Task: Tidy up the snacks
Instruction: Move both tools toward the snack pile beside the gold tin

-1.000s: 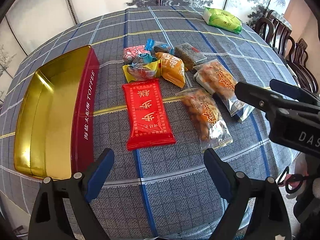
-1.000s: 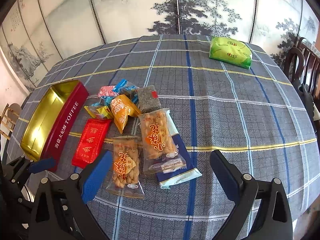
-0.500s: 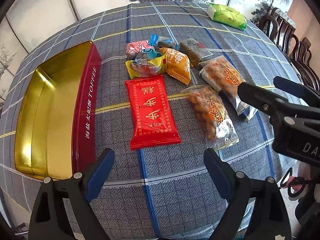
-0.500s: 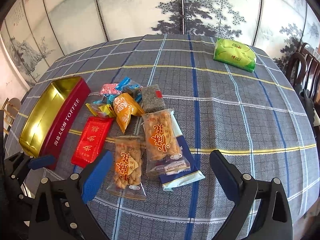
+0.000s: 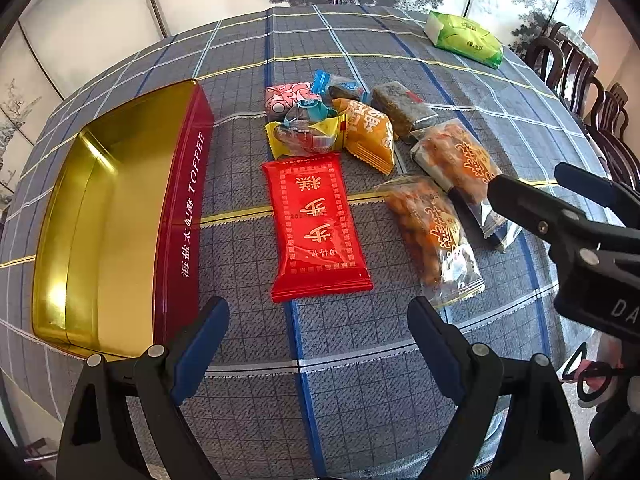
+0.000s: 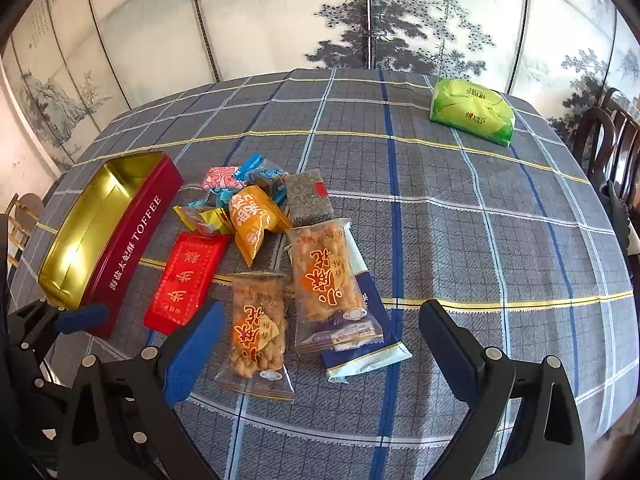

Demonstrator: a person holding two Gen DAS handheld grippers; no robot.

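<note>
Left wrist view: the left tongs [image 5: 318, 328] stand apart with nothing between them, above the near edge of the worktop [image 5: 360, 380], which carries a grey plaid cloth. An open red toffee tin [image 5: 120, 216] with a gold interior lies toward the left edge, empty as far as can be seen. Just beside it, apart from its wall, lies a flat red packet [image 5: 316, 228]. Behind that packet sits a cluster of small sweets: a pink one [image 5: 286, 96], a yellow-wrapped one [image 5: 306, 138] and an orange packet [image 5: 370, 132], touching one another. Right wrist view: the right tongs [image 6: 320, 334] are likewise apart and empty, hovering over the near edge, with two clear bags of fried snack [image 6: 258, 328] [image 6: 330, 284] just ahead; the farther bag rests on a blue-and-white packet [image 6: 368, 356]. A green pack [image 6: 472, 110] lies well apart near the far right edge.
</note>
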